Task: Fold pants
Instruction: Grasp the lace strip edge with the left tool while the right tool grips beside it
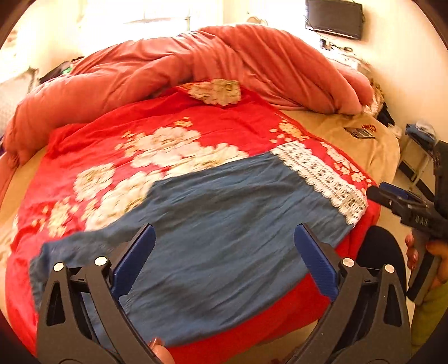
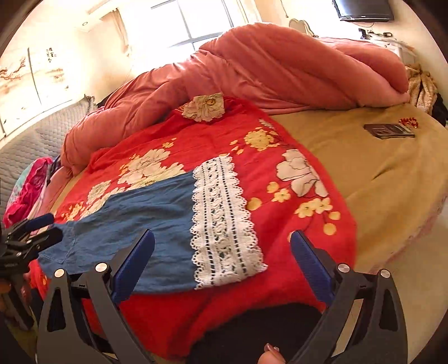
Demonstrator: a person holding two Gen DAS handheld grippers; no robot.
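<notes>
Hovering with their blue pads spread wide, both tongs are released and hold nothing: the left gripper (image 1: pixel 224 232) hangs above the blue cloth of the pants (image 1: pixel 224 224), and the right gripper (image 2: pixel 222 238) hangs above the white lace hem (image 2: pixel 224 221) at the pants' other end. No pad touches the cloth in either view. The pants lie flat on a red flowered blanket (image 2: pixel 280 140) near the front edge of the bed, their long axis running across the bed from side to side. The lace hem points toward the right gripper's side, and the plain blue end points toward the left gripper's side. Beyond the blanket a pink quilt (image 1: pixel 224 61) is bunched up along the back of the bed. To the right, on the tan sheet (image 2: pixel 378 168), lies a dark book (image 2: pixel 389 130). A flat screen (image 1: pixel 333 18) hangs on the far wall.
</notes>
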